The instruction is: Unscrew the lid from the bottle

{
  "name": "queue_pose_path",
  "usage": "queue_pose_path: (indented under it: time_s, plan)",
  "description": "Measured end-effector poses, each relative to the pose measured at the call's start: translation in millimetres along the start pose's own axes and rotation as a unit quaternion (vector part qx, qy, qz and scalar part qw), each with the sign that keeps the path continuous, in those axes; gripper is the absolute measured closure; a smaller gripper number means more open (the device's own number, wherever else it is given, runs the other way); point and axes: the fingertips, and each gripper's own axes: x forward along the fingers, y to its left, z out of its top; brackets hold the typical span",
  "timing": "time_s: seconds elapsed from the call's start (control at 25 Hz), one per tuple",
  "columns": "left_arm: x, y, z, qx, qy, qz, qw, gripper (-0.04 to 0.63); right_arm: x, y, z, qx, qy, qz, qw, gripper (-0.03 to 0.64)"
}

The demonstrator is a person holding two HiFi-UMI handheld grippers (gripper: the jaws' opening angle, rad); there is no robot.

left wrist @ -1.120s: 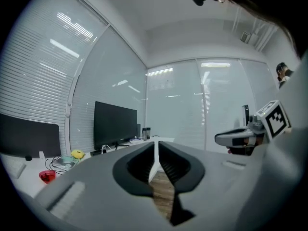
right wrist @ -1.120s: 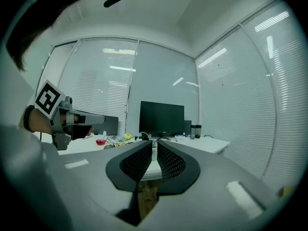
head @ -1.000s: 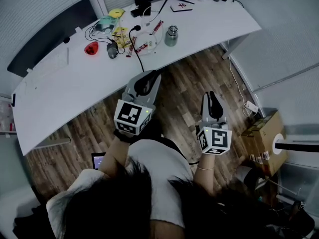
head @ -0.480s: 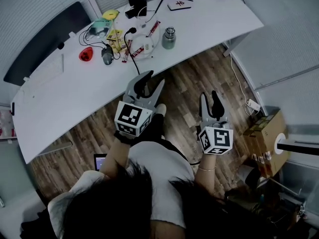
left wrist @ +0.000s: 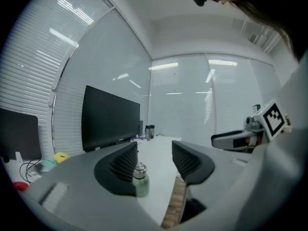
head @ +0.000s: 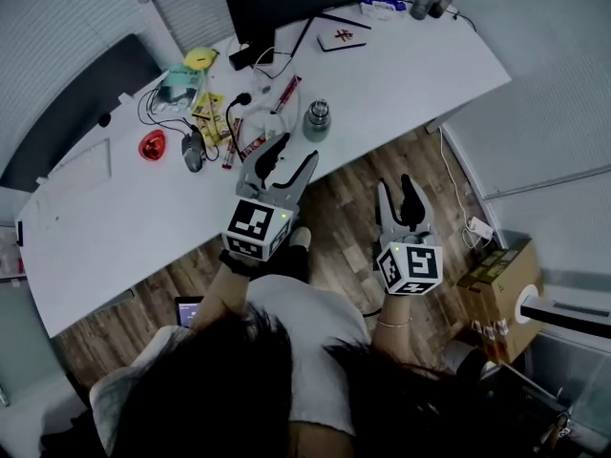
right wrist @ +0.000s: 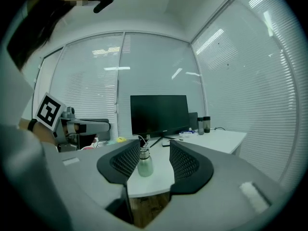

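Both hands are moving nearer the desk (head: 410, 70); left gripper (head: 297, 151) and right gripper (head: 396, 183) are opening, jaws apart, holding nothing; try steadying the bottle (head: 316, 126), upper middle, while gripping its lid (head: 318, 109).

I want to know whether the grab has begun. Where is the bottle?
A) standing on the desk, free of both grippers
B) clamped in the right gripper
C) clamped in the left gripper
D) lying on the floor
A: the bottle stands upright on the desk with its lid on. The left gripper and right gripper hang short of it; their jaws have just been opening, with nothing between them.
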Motion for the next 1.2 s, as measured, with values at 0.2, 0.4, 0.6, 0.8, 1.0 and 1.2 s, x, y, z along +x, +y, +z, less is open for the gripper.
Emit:
queue_pose_path:
  time_s: [0.2,0.4,0.6,0.8,1.0,1.2]
  plan:
    - [35,28,13,0.0,-0.008,0.007,0.9999,0.344,41,-12,10,-0.003,0.002,0.006,1.0,0.449]
    - [55,47,13,0.001,-0.008,0.004,1.0,0.344,73,-18,13,0.0,0.004,0.01,1.0,0.427]
    - [63,63,11,-0.009,-0.003,0.01,0.9999,0.344,99,-15,14,-0.001,0.019,0.029,0.999,0.402]
    - [66,78,3,-0.021,0.008,0.028,0.9994,0.343,132,-9,11,-0.005,0.038,0.067,0.997,0.391]
    - [70,97,-9,-0.036,0.017,0.071,0.9967,0.337,174,-3,6,-0.004,0.054,0.124,0.991,0.387]
    - [81,123,-3,-0.036,0.006,0.14,0.9895,0.337,220,6,9,-0.018,0.06,0.2,0.978,0.387]
